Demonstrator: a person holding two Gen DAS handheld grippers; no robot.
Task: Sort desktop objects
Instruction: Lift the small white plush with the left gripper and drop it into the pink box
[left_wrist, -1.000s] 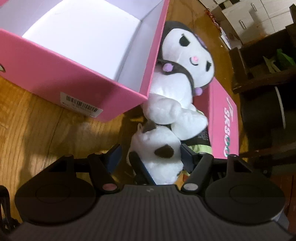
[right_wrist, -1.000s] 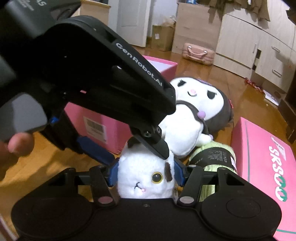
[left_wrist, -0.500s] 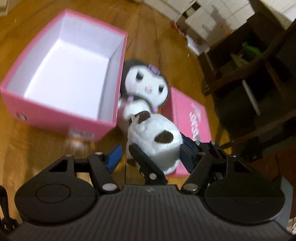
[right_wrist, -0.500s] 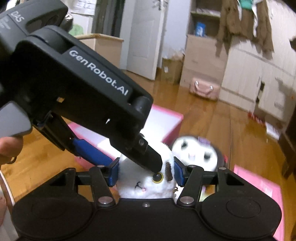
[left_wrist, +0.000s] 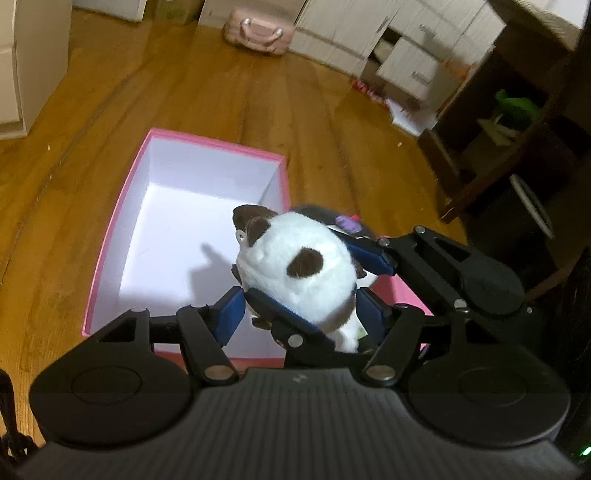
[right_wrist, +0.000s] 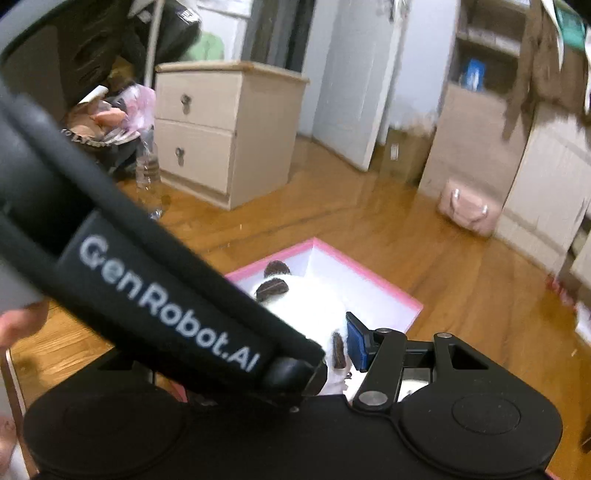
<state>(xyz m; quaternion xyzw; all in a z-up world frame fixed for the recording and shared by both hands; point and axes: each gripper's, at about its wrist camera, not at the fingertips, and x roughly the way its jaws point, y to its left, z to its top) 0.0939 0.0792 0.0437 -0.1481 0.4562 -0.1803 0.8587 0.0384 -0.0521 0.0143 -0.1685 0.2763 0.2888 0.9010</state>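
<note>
A small white plush with brown patches (left_wrist: 299, 273) hangs in the air over the near right corner of the open pink box (left_wrist: 118, 221), whose white inside is bare. Both grippers close on this plush: my left gripper (left_wrist: 299, 314) pinches its lower part, and my right gripper (right_wrist: 325, 347) holds its sides, crossing in front of the left wrist camera. In the right wrist view the plush (right_wrist: 310, 302) sits over the pink box (right_wrist: 388, 288), and the left gripper's black body hides my right gripper's left finger. A black-and-white Kuromi plush (left_wrist: 347, 221) peeks out behind the held plush.
A pink box lid (left_wrist: 402, 291) lies on the wooden floor right of the box. Dark wooden furniture (left_wrist: 517, 140) stands at the right. A pale nightstand (right_wrist: 221, 133), a plastic bottle (right_wrist: 147, 170), a pink bag (right_wrist: 469, 210) and white cabinets ring the floor.
Both grippers have lifted the small white plush off the floor and carried it up and left, from beside the Kuromi plush to above the box's near right corner.
</note>
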